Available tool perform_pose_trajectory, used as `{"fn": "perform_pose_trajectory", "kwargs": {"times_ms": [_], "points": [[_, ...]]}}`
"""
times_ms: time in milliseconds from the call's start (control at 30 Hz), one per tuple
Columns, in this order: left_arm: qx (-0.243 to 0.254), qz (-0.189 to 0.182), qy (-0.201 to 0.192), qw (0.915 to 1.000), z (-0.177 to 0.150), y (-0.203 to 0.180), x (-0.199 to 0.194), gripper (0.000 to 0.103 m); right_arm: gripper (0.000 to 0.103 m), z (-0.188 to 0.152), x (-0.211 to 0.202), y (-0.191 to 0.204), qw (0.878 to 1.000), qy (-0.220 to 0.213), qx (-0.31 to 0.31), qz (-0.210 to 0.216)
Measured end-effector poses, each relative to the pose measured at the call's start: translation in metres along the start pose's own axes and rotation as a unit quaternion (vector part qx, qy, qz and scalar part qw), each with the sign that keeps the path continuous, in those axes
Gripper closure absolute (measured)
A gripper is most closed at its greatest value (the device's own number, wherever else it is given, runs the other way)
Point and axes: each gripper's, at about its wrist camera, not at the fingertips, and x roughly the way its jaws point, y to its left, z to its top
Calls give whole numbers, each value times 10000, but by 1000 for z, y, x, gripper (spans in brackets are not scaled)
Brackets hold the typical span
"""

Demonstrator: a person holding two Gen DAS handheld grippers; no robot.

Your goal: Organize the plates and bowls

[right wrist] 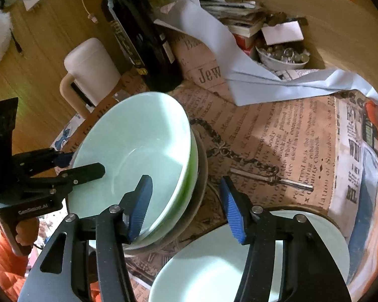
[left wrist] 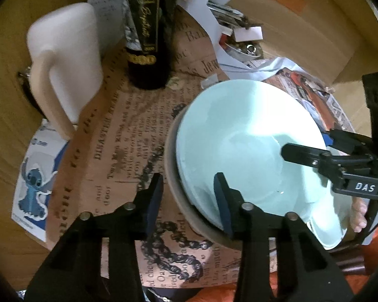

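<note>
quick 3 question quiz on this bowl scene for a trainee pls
1. True or false: the pale mint ceramic bowl sits directly on the newspaper-print paper cover.
2. What stands beside the white plastic jug? A) dark glass bottle with gold label B) steel kettle C) red mug
3. Which part of the bowl lies between the fingers of the left hand-held gripper and of the right hand-held gripper?
Key: 1 false, it is stacked in a grey dish; 2 A; 3 its rim.

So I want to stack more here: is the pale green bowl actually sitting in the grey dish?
Touching. In the left wrist view the pale green bowl rests nested inside the grey dish, whose rim wraps its lower side with no gap.
</note>
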Motion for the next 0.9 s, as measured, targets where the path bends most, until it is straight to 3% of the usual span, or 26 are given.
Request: {"fn": "perform_pose_trajectory", "kwargs": {"times_ms": [133, 233, 900], "points": [[120, 8, 33, 9999, 0, -6, 2, 67, 62, 0, 9, 1, 9997, 168, -34, 158], [171, 42, -3, 9998, 0, -7, 2, 67, 62, -1, 13, 2, 9996, 225, -29, 182], [237, 665, -212, 9973, 2, -20, -3, 71, 72, 0, -1, -2, 9996, -147, 258, 42]]}}
